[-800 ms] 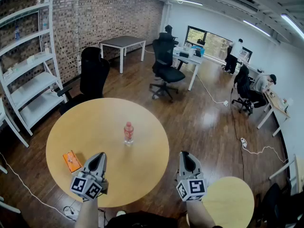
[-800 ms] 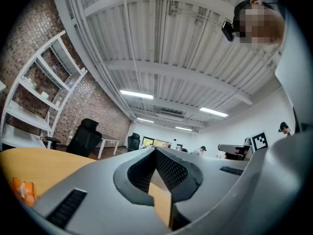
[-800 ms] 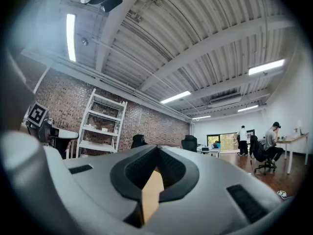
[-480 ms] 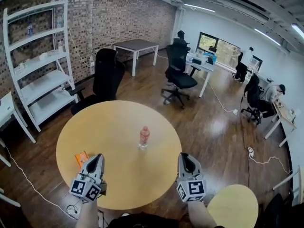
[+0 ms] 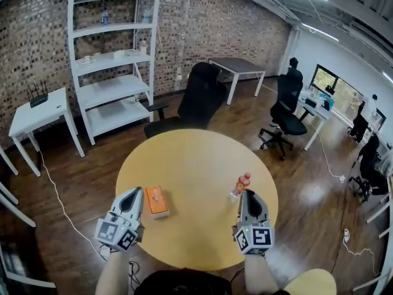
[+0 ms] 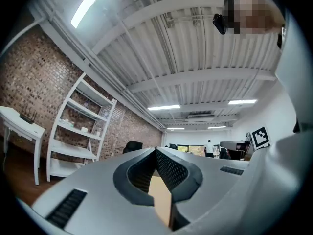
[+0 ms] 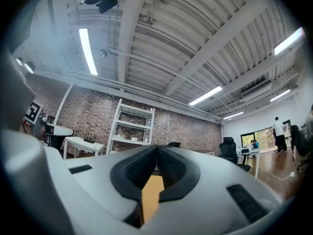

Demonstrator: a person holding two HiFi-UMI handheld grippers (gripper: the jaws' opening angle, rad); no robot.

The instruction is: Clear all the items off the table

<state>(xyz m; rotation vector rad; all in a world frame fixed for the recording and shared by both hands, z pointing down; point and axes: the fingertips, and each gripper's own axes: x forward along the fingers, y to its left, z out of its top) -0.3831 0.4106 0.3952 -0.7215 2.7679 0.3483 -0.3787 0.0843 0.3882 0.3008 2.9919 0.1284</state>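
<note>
Standing upright on the table, a bottle; orange box nearby.

items: we found two on the round, light wooden bench | bottle: we saw it small, with red cap and red label, upright, toward the right edge | orange box: we saw it flat on its broad face, left near part | spacing: they lay well apart

A brick wall backs white shelving; black office chairs on wood floor, windows seemingly beyond.
</note>
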